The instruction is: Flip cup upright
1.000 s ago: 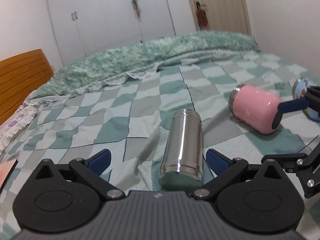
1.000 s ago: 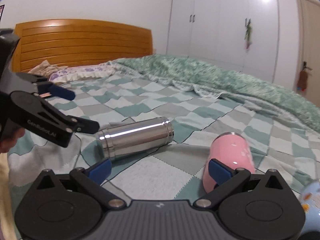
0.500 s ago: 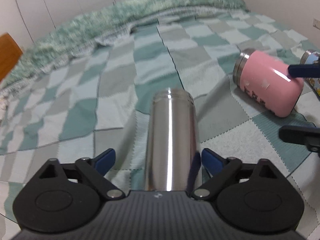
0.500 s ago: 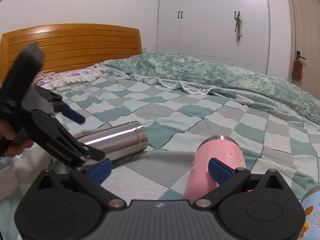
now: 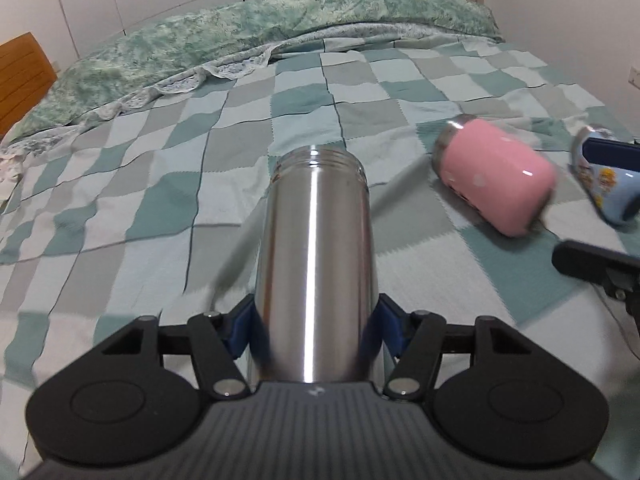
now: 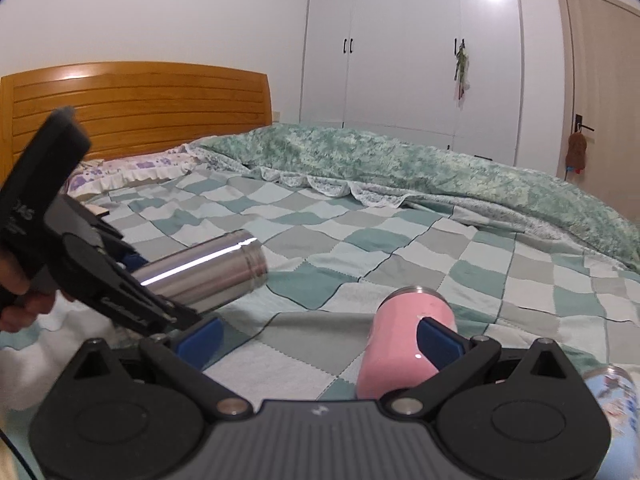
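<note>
Three cups lie on their sides on the checked bedspread (image 5: 160,208), and I have hold of one. My left gripper (image 5: 316,330) is closed around the steel cup (image 5: 316,260) near its base, a blue pad pressed flat against each flank, the jaws only as wide as the body between them. The cup points straight ahead of the fingers with its threaded mouth at the far end. From the right wrist view the mouth sits higher than the base and the cup looks to be clear of the cloth, though I cannot see its underside. Gripping low makes sense to me: the base becomes the pivot and the open end can swing up.

My right gripper (image 6: 318,340) is spread wide and holds nothing. The pink cup (image 6: 404,344) lies just ahead of its right finger, base toward me, possibly brushing the pad; I cannot tell. The blue printed cup (image 6: 618,400) lies further to the right of it, at the edge of view. I judge the right side is lined up for the pink one, not yet committed.
</note>
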Motion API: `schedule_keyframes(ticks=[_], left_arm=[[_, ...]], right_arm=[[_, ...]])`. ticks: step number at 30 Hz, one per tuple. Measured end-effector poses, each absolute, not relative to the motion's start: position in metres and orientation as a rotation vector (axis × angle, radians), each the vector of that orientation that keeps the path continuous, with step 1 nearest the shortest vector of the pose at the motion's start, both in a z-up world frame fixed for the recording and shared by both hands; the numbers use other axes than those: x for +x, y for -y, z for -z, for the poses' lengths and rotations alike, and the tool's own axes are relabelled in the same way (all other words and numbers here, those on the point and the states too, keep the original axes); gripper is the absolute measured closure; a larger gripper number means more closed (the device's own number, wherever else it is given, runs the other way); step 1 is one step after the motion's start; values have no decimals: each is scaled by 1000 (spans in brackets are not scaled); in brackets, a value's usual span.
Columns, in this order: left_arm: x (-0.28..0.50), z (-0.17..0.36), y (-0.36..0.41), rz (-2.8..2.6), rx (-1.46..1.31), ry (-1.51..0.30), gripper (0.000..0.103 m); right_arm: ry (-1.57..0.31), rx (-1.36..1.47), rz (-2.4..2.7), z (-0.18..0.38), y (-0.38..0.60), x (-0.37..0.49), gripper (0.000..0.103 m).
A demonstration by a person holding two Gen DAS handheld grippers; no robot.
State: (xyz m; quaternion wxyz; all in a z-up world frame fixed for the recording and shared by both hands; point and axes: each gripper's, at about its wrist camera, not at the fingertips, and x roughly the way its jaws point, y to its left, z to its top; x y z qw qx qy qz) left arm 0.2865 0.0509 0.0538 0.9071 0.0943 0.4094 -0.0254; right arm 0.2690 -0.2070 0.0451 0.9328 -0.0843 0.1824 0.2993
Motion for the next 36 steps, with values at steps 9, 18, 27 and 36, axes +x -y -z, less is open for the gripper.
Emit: schedule_keyframes(ticks=[9,18,27,36], left_arm=[[190,-60,-22,73,182,-878,40],[146,-24,1,46,140,-915,40],[147,-8,14,-40,131,-868,40],[131,-24,2,-29,84,-735,0]], right_arm=[[-370,-171,-605,-69,230,182,0],[-425,-165,-546,-58,257,132,0],[-473,-154,-507,-41,272,121,0],[-468,-141,-510,-42,272,117,0]])
